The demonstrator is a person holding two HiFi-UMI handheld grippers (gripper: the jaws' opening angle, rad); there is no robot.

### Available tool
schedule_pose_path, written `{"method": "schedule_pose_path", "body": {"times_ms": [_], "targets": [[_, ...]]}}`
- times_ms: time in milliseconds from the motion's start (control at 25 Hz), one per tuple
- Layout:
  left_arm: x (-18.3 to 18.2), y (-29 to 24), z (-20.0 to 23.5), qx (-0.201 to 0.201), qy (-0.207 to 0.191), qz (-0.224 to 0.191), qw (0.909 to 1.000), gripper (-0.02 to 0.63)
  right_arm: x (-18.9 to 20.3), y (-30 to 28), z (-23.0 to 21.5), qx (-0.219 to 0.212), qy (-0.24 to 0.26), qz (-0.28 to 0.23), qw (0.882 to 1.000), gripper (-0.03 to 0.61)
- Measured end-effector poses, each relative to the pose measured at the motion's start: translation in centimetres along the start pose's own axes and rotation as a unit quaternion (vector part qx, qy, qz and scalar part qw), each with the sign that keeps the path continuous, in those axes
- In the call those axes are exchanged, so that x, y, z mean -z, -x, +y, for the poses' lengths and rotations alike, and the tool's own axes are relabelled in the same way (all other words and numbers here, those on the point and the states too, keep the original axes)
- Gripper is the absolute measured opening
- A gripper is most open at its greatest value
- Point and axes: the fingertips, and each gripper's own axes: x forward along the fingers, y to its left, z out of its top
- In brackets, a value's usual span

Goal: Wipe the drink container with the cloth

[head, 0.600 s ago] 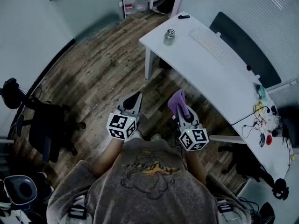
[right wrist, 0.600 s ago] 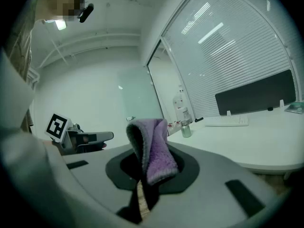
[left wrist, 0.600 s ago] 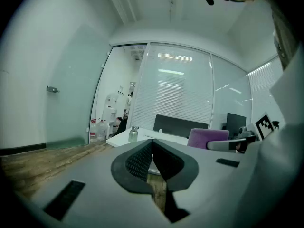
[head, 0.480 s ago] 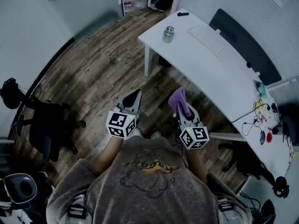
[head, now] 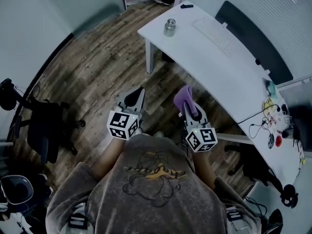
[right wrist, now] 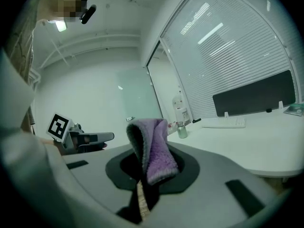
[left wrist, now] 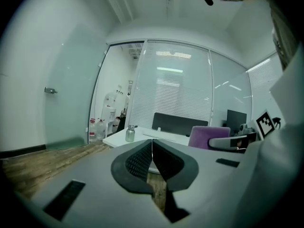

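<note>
Right hand-held gripper (right wrist: 146,171) is clamped on a folded purple cloth (right wrist: 153,144) that sticks up out of its jaws, held off the near side of the white desk (head: 222,69). Left hand-held gripper (left wrist: 152,152) has its jaws pressed together with nothing between them, also off the desk's near side. The metal drink container (head: 169,27) stands upright near the desk's far end, well apart from both.
</note>
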Motion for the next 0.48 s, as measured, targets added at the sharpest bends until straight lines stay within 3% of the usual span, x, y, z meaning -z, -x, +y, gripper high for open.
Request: {"method": "schedule_pose_path", "body": {"times_ms": [200, 480], "targets": [[1.5, -0.5, -0.6, -0.019, 0.012, 0.005, 0.9997, 0.020, 1.4, 1.2, -1.0, -0.017, -0.009, 0.015, 1.000, 0.052], [0.4, -1.9, 0.0, -0.033, 0.008, -0.009, 0.9994, 0.020, 1.5, 0.0, -3.0, -0.020, -0.017, 0.015, 1.000, 0.054]]}}
